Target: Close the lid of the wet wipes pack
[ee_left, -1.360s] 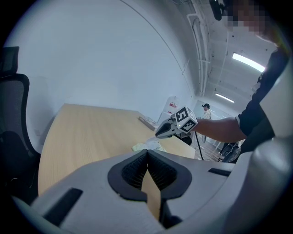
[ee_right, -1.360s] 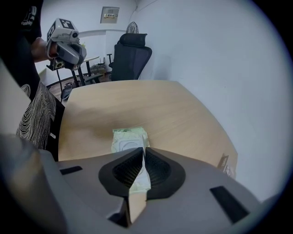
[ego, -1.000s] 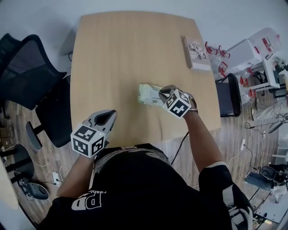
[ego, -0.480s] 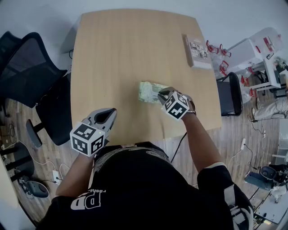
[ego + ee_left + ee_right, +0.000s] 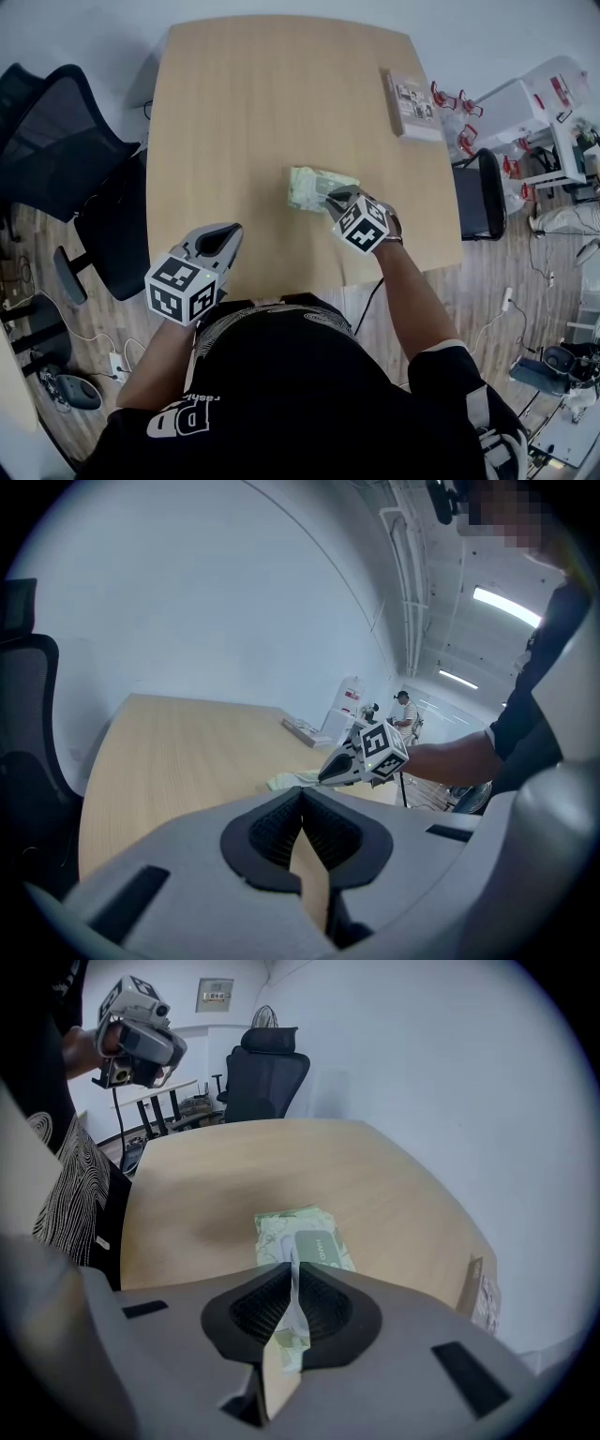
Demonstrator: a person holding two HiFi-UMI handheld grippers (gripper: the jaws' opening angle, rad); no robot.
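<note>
Right hand-held gripper (image 5: 331, 197) on wet wipes pack (image 5: 307, 185).
Its jaws pinch the pack's thin edge on the counter (image 5: 244, 112); left hand-held gripper (image 5: 221, 244) is closed, empty.

Wet wipes pack (image 5: 311, 186): soft pale-green pouch with a leafy print. It lies flat, top face up, on the wooden table (image 5: 234, 112), roughly mid-width, in the near half. Lid (image 5: 317, 1247): grey-green rectangular flap with white lettering, centred on the top face, lying flat against the pack. The pack's near end is out of view.
</note>
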